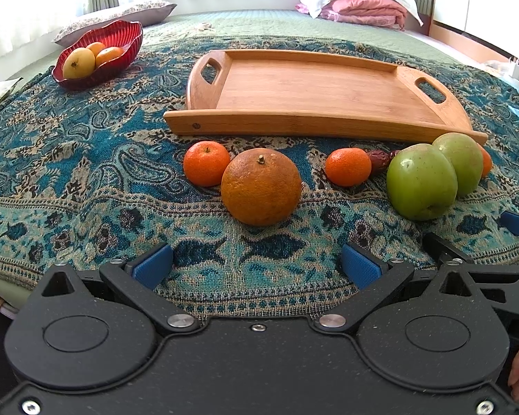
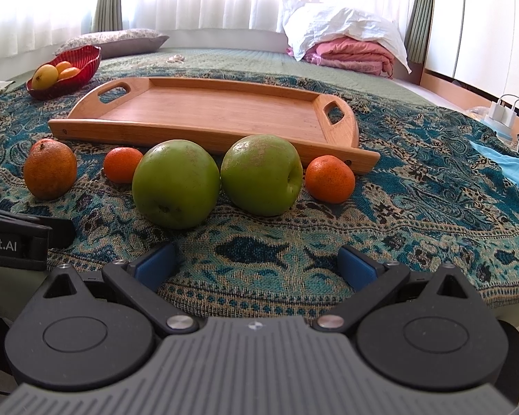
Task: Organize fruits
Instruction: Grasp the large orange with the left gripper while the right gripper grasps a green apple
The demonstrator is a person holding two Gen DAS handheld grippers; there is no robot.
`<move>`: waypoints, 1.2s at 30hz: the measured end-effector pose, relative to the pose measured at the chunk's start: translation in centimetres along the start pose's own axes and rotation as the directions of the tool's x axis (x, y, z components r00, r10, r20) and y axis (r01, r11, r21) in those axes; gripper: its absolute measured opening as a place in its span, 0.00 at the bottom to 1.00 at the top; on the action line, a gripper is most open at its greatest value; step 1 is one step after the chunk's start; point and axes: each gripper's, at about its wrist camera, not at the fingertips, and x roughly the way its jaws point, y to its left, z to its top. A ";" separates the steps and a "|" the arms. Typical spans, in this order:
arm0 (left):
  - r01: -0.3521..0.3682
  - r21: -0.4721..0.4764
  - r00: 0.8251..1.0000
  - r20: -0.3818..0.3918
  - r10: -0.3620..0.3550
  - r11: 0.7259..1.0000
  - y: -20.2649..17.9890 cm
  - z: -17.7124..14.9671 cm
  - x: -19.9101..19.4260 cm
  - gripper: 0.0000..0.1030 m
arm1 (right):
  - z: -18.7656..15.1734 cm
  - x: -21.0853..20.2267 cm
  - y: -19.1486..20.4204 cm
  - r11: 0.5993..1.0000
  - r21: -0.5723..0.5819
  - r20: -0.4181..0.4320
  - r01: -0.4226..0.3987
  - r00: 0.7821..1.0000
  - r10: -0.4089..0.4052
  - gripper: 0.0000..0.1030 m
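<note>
A row of fruit lies on the patterned cloth in front of an empty wooden tray (image 1: 308, 90) (image 2: 211, 110). In the left wrist view: a small mandarin (image 1: 206, 163), a large orange (image 1: 261, 186), another mandarin (image 1: 348, 167), a dark date (image 1: 379, 160) and two green apples (image 1: 420, 181) (image 1: 462, 162). In the right wrist view: the large orange (image 2: 50, 169), a mandarin (image 2: 123, 164), two green apples (image 2: 175, 184) (image 2: 261, 174) and a mandarin (image 2: 329, 178). My left gripper (image 1: 256, 266) is open and empty, short of the large orange. My right gripper (image 2: 256, 264) is open and empty, short of the apples.
A red glass bowl (image 1: 121, 34) (image 2: 86, 57) with a yellow fruit and mandarins stands at the far left. Pillows and folded pink bedding (image 2: 353, 55) lie at the back. A light blue cloth (image 2: 508, 169) and chargers (image 2: 501, 112) sit at the right edge.
</note>
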 end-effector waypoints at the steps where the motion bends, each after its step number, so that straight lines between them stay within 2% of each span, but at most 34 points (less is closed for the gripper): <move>1: 0.004 0.003 1.000 0.014 -0.004 1.000 0.0 -0.3 0.0 1.00 | 0.0 0.0 -0.1 1.000 0.000 0.005 0.000 1.000 0.000 1.00; 5: 0.005 0.004 0.999 0.054 -0.005 1.000 0.0 -1.0 -0.2 1.00 | -0.6 -0.4 0.2 1.000 0.001 0.039 0.009 0.999 -0.009 1.00; 10: 0.024 -0.019 0.997 0.067 -0.022 1.000 0.4 -0.8 -0.7 0.98 | -0.7 -1.2 0.0 1.000 0.010 0.088 -0.008 0.996 0.007 1.00; 13: 0.012 -0.018 0.995 0.096 -0.010 1.000 0.5 -0.7 -1.1 0.87 | -0.7 -2.0 -0.1 0.997 0.021 0.128 -0.076 0.989 0.073 0.99; 15: -0.003 -0.021 0.993 0.120 0.006 1.000 0.5 -0.5 -1.3 0.78 | -0.7 -2.4 0.4 0.995 0.008 0.151 -0.102 0.983 0.100 0.94; 21: 0.022 -0.044 0.985 0.174 -0.014 0.999 1.0 0.3 -1.6 0.71 | 0.0 -2.4 1.9 0.990 0.020 0.189 -0.141 0.973 0.134 0.79; 25: 0.055 -0.057 0.982 0.186 -0.043 0.997 1.4 0.8 -1.4 0.66 | 0.5 -2.0 2.6 0.989 0.041 0.202 -0.145 0.970 0.134 0.74; 26: 0.062 -0.064 0.981 0.189 -0.049 0.996 1.6 0.9 -1.3 0.61 | 0.6 -1.9 2.8 0.989 0.044 0.203 -0.142 0.970 0.130 0.73; 27: 0.072 -0.068 0.980 0.190 -0.058 0.995 1.8 1.0 -1.2 0.51 | 0.6 -1.7 2.9 0.990 0.049 0.203 -0.134 0.972 0.122 0.71; 29: 0.100 -0.078 0.977 0.195 -0.084 0.992 2.0 0.9 -1.0 0.45 | 0.7 -1.4 3.0 0.990 0.069 0.203 -0.123 0.973 0.107 0.68; 36: 0.113 -0.068 0.969 0.230 -0.095 0.991 1.8 0.6 -0.6 0.46 | 0.3 -0.7 2.9 0.983 0.134 0.218 -0.127 0.971 0.096 0.67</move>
